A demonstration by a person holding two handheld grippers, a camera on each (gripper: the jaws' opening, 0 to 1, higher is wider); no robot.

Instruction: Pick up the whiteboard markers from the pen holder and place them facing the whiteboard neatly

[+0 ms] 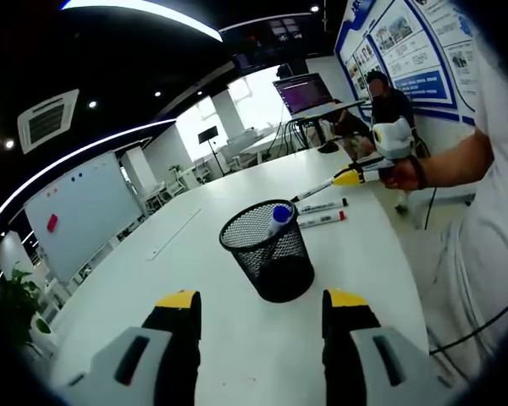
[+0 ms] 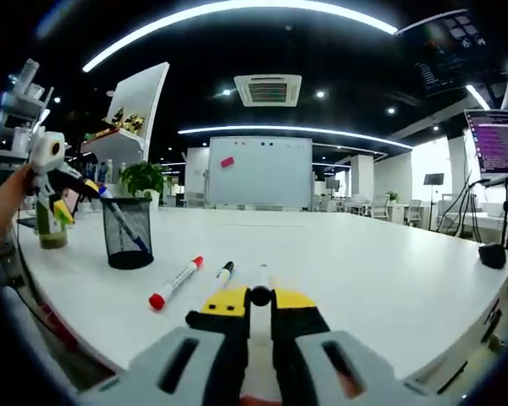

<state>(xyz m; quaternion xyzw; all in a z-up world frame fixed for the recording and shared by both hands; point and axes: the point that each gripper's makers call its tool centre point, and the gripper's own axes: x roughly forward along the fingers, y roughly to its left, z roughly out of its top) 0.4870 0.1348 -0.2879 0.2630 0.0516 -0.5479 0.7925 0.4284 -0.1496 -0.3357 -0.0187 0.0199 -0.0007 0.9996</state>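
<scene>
Your right hand-held gripper (image 2: 260, 298) clamps black-capped white marker (image 2: 261, 292); left hand-held gripper (image 1: 261, 306) open, empty. Risk: releasing skewed beside red-capped marker (image 2: 176, 282), row untidy.

You're in an open-plan office meeting space — a long white table (image 2: 364, 262) runs toward a whiteboard (image 2: 256, 172) on the far wall. Overhead you have a dark ceiling with curved light strips (image 2: 237, 10) and an air-conditioning vent (image 2: 268, 89); desks and chairs (image 2: 356, 207) fill the background, and a monitor (image 2: 498, 139) glows at one side. Posters (image 1: 406, 51) cover a wall, and a potted plant (image 2: 141, 178) sits by shelving — ordinary workplace fittings.
</scene>
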